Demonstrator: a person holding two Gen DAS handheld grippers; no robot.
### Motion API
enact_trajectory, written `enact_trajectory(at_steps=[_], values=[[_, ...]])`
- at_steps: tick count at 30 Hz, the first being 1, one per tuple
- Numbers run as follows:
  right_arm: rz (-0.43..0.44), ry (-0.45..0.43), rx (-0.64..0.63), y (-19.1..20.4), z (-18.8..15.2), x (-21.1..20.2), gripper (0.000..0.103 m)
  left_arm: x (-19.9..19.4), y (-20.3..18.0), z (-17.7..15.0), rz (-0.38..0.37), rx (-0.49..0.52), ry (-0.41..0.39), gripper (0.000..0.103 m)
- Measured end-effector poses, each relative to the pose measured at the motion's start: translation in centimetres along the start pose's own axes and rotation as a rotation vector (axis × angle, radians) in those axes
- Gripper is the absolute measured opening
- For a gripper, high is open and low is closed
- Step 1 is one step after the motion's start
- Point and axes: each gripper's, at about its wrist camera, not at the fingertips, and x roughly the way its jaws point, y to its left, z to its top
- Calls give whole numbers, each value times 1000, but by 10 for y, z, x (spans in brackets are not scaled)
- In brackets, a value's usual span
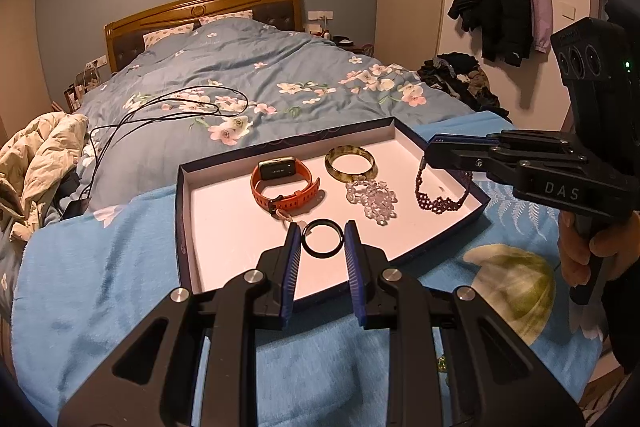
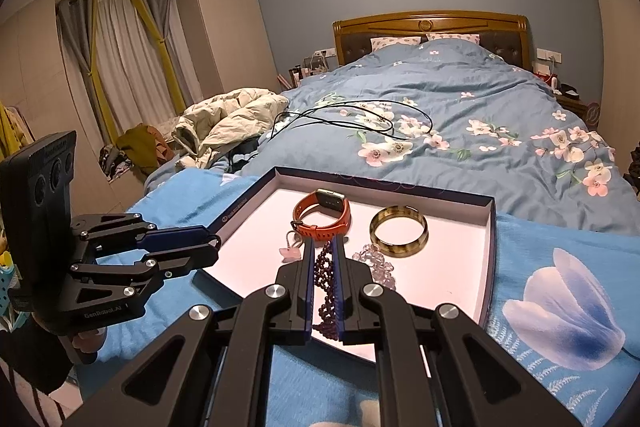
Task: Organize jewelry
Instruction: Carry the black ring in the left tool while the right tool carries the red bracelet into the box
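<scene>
Left claw [image 1: 322,237] spread, straddling black ring [image 1: 322,238] flat in tray [image 1: 188,227], dead ahead between fingertips. Right claw [image 2: 323,255] pinching beaded choker [image 2: 325,279], strand running along fingers, above tray's near-right corner.

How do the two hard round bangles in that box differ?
The black bangle is thin and plain; the amber bangle is broad, mottled green-brown. The black bangle sits between the left gripper fingers; the amber bangle lies apart, at the tray's far side. Both lie flat.
</scene>
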Motion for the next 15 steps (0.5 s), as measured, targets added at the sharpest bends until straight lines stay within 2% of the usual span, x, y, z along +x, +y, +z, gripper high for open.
enact_trajectory(at_steps=[15], values=[[14, 30, 5, -1, 1, 19, 7, 21, 0, 2, 3, -20, 28, 22]])
